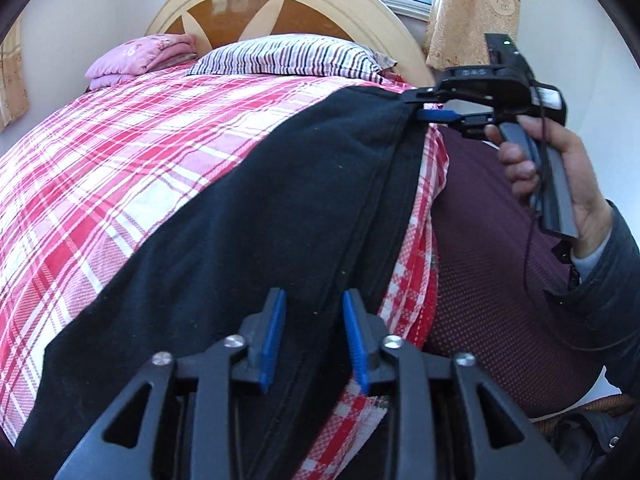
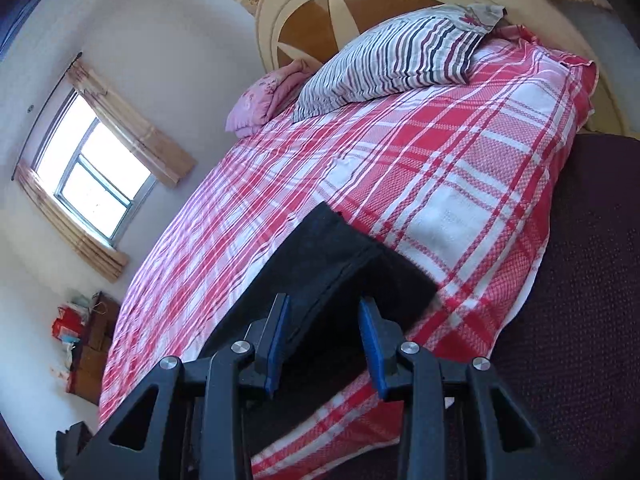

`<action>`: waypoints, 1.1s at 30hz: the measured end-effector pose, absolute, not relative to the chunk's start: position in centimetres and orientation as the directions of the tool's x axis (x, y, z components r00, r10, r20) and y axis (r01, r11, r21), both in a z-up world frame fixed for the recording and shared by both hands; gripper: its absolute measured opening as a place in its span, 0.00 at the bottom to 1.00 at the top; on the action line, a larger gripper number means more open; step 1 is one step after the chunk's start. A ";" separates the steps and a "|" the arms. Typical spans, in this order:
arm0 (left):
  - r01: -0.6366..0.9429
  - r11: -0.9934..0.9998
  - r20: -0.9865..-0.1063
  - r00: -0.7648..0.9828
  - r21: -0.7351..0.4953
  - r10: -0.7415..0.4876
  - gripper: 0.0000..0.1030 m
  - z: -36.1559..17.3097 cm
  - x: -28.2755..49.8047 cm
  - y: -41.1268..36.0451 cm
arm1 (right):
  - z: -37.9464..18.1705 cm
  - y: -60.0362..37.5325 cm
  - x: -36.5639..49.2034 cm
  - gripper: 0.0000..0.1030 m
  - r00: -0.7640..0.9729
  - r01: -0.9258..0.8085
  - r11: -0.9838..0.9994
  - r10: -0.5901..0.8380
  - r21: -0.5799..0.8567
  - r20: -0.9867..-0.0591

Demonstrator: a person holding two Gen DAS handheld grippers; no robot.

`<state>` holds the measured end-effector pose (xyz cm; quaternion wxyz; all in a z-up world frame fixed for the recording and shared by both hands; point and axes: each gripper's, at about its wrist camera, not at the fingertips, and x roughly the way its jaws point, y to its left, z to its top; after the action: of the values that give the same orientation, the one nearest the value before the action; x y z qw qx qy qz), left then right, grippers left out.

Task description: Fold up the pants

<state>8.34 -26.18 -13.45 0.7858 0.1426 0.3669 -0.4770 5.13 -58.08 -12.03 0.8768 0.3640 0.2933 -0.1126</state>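
Observation:
Dark navy pants (image 1: 248, 216) lie stretched along the right side of the bed, on a red and white plaid sheet (image 1: 120, 152). My left gripper (image 1: 314, 300) is open, its blue pads on either side of the near end of the pants. My right gripper (image 1: 416, 106) shows in the left wrist view at the far end of the pants, jaws apart around the fabric edge. In the right wrist view my right gripper (image 2: 325, 306) is open over the far end of the pants (image 2: 332, 264).
A striped pillow (image 1: 288, 54) and a folded pink blanket (image 1: 140, 56) lie by the wooden headboard (image 1: 280, 4). A dark maroon mattress side (image 1: 500, 280) drops off at the bed's right edge. A window (image 2: 88, 172) and a cluttered cabinet (image 2: 88, 344) stand beyond the bed.

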 end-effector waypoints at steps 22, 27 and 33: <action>0.868 0.473 -0.712 0.234 -0.154 -0.662 0.36 -13.5 7.4 -25.5 | -12.3 -59.6 2.6 0.04 0.854 0.350 0.699 0.036 0.624 -0.519; 0.867 0.468 -0.712 0.220 -0.171 -0.667 0.41 -13.6 7.4 -25.6 | -10.2 -58.3 5.0 0.03 0.857 0.308 0.771 0.030 0.557 -0.515; 0.866 0.472 -0.713 0.227 -0.163 -0.664 0.41 -13.6 7.4 -25.6 | -7.6 -57.1 3.6 0.03 0.895 0.244 0.810 0.022 0.533 -0.445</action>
<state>7.38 -25.62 -13.63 0.7717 0.1350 0.3751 -0.4956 3.60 -57.09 -7.64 0.9255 0.3020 0.2206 -0.0600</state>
